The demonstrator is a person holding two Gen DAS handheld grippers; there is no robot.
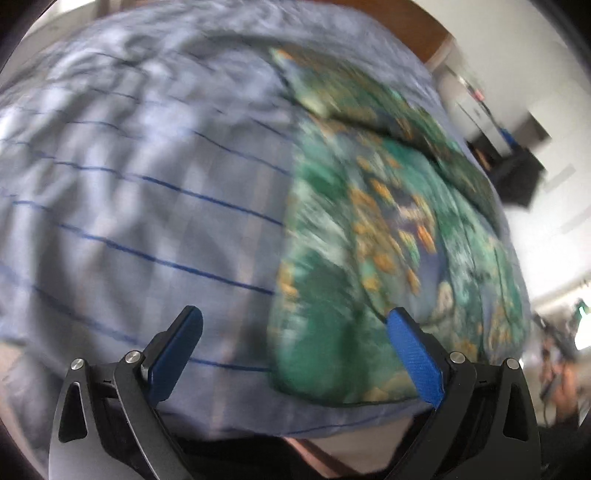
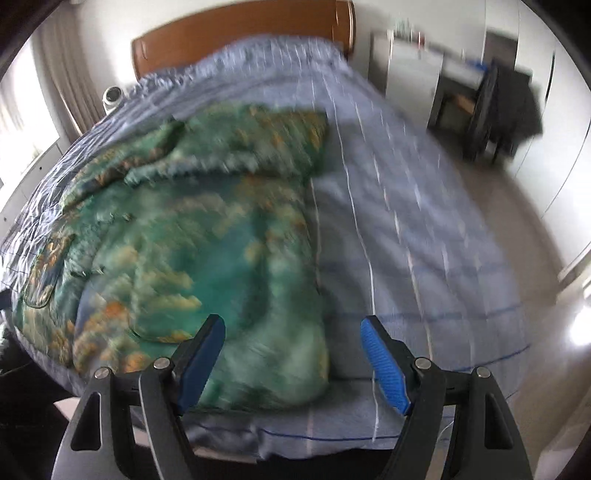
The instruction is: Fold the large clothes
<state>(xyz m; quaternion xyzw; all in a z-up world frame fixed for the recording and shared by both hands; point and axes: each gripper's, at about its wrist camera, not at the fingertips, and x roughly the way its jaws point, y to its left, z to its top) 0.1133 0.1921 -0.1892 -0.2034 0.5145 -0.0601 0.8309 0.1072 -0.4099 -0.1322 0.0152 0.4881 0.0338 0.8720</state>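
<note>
A large green garment with orange and blue print (image 2: 207, 236) lies spread on a bed, a fold lying across its far end. It also shows in the left wrist view (image 1: 388, 229) on the right half. My left gripper (image 1: 295, 325) is open and empty, above the garment's near left edge. My right gripper (image 2: 293, 328) is open and empty, above the garment's near right corner. Both views are blurred.
The bed has a light blue checked cover (image 2: 424, 240) with dark blue lines (image 1: 147, 181) and a brown wooden headboard (image 2: 229, 33). A dark chair and desk (image 2: 495, 107) stand right of the bed. A white round device (image 2: 112, 96) sits at its far left.
</note>
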